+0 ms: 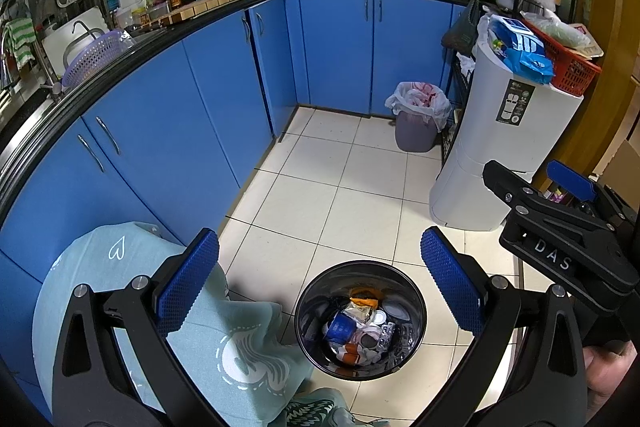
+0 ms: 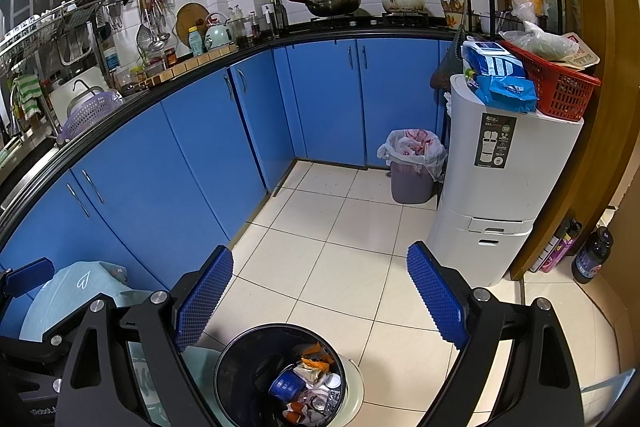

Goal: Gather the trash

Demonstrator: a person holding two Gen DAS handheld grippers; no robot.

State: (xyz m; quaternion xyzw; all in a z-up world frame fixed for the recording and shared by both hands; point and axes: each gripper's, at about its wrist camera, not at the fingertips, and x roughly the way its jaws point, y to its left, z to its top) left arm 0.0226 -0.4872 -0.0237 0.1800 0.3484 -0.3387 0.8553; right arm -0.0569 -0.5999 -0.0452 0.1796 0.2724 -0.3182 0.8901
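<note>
Steel bin (image 1: 360, 319) sat lower centre, full; your left gripper (image 1: 320, 287) and right gripper (image 2: 320, 299) gaped empty — overfilling risked spillage.

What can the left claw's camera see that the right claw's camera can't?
Only the left wrist view shows the right claw from the side and part of a hand holding it. Only the right wrist view shows the dark bottle on the floor by the door frame. Both show the round bin full of trash, the bag-lined bin in the corner, the blue cabinets and the teal cloth.
</note>
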